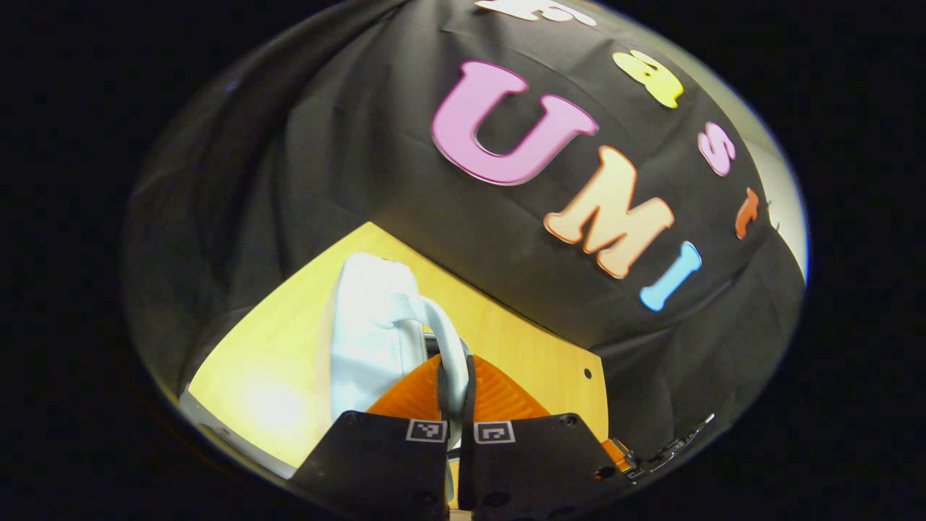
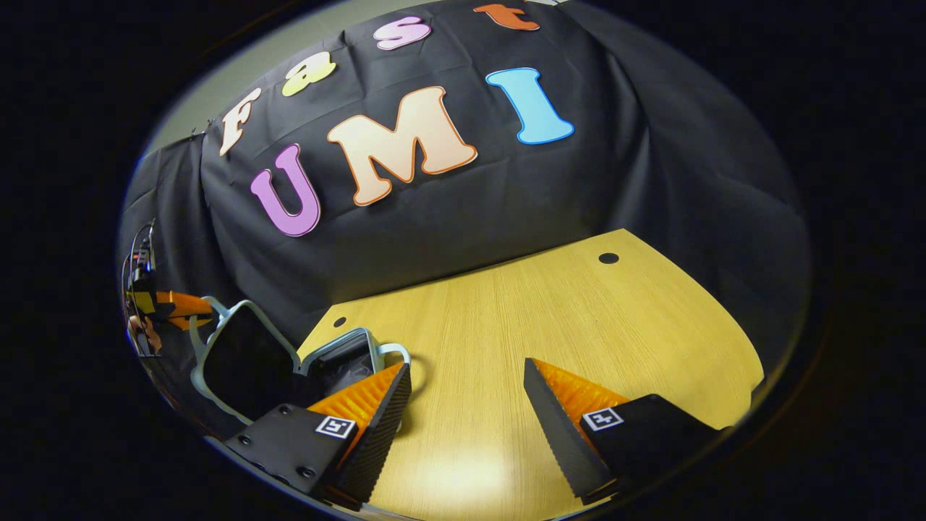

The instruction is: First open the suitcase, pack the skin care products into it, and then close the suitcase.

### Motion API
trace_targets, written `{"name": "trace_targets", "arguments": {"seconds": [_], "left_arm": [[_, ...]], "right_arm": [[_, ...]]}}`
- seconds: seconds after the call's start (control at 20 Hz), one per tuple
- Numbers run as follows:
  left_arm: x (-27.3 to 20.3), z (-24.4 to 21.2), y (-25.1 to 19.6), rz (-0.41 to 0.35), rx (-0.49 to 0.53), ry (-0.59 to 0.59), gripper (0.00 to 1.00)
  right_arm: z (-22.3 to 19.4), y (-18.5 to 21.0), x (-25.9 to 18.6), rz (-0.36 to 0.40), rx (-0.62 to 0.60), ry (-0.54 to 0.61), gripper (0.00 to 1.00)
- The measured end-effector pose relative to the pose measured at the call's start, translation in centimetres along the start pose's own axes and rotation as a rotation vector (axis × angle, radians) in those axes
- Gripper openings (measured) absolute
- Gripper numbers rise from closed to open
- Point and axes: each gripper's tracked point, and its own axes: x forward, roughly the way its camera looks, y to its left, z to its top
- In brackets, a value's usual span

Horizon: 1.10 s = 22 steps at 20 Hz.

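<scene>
no brand or readable writing shows on the suitcase [image 1: 369, 333]; the only markings are small square black-and-white tags on both grippers. in the left gripper view, the left gripper [image 1: 454, 391] has its fingers pressed together on the pale handle [image 1: 445, 340] of the suitcase lid. in the right gripper view the suitcase [image 2: 253, 362] lies open at the table's [image 2: 550, 318] left end, its dark inside hard to make out and partly cut off by a finger. the right gripper [image 2: 466, 394] hangs with its fingers wide apart over bare wood. the table's far edge meets the black cloth wall [image 2: 470, 202].
</scene>
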Motion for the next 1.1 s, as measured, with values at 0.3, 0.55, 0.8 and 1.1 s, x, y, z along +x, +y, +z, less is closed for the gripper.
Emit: {"name": "trace_targets", "arguments": {"seconds": [0.3,0.55,0.8,1.1], "left_arm": [[7.3,-5.4,-7.0,-0.073,0.064,0.118,0.00],[14.8,-13.1,-10.0,-0.049,0.127,0.265,0.00],[19.1,-20.0,-9.2,-0.005,0.179,0.436,0.00],[21.9,-24.0,-7.7,0.077,0.277,0.509,0.01]], "right_arm": [[0.0,0.3,-0.7,0.000,-0.003,-0.007,0.98],[0.1,-0.3,-1.8,-0.020,0.005,-0.013,0.98],[0.1,-1.4,-2.4,-0.037,0.036,-0.022,0.98],[-0.1,-1.4,-2.6,-0.021,0.015,-0.014,0.98]]}}
